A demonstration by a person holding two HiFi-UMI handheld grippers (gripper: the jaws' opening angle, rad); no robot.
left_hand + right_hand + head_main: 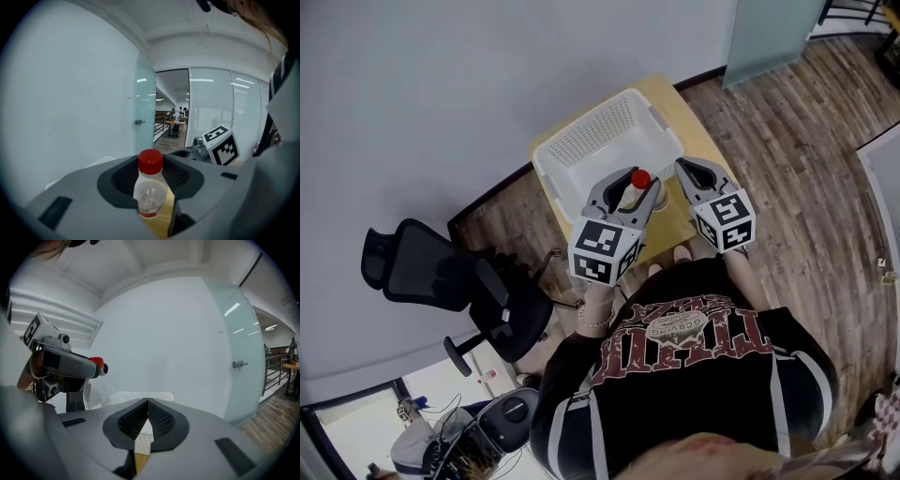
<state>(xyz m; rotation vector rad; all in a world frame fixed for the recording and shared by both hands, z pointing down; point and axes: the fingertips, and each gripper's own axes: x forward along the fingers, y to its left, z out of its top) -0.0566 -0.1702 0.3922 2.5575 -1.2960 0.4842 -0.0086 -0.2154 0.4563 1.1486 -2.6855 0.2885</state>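
I found the bottle's base hidden by the left gripper, whose jaws clamped its clear body near the basket. The right gripper sat just beside it, jaws pressed together and empty.

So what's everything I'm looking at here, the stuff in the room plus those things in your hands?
bottle: one, clear with a red cap, between the jaws of the left hand-held gripper, by the basket's near rim
basket: one, white, perforated, on the table
table: one, light wood, by the grey wall
office chair: one, black, on the floor left of the table
floor: brown wood planks
glass door: one, frosted, top right
shirt: one, black with red print, on the person
left hand-held gripper: one, grey, clamped on the bottle
right hand-held gripper: one, grey, jaws together, nothing between them
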